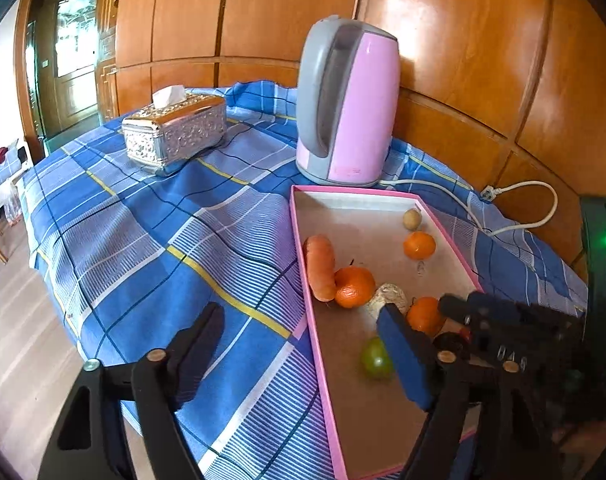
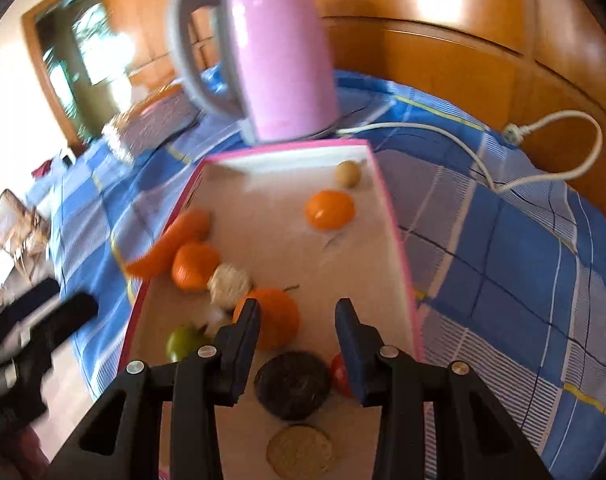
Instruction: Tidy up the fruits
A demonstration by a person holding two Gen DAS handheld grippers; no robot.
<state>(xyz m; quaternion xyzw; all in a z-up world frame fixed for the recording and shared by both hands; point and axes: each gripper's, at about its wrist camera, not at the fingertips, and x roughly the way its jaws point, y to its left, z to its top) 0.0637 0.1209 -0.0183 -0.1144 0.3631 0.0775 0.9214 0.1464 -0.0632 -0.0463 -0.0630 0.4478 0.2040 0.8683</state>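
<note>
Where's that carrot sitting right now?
The carrot lies inside the pink-rimmed tray, against its left wall in the left wrist view, touching an orange on its right.

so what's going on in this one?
A person works a gripper in each hand over a pink-rimmed tray on a blue plaid tablecloth, sorting produce. The tray holds a carrot, oranges, a green fruit and other pieces. The left gripper is open and empty, straddling the tray's rim. The right gripper hangs open above a dark round fruit, holding nothing.
</note>
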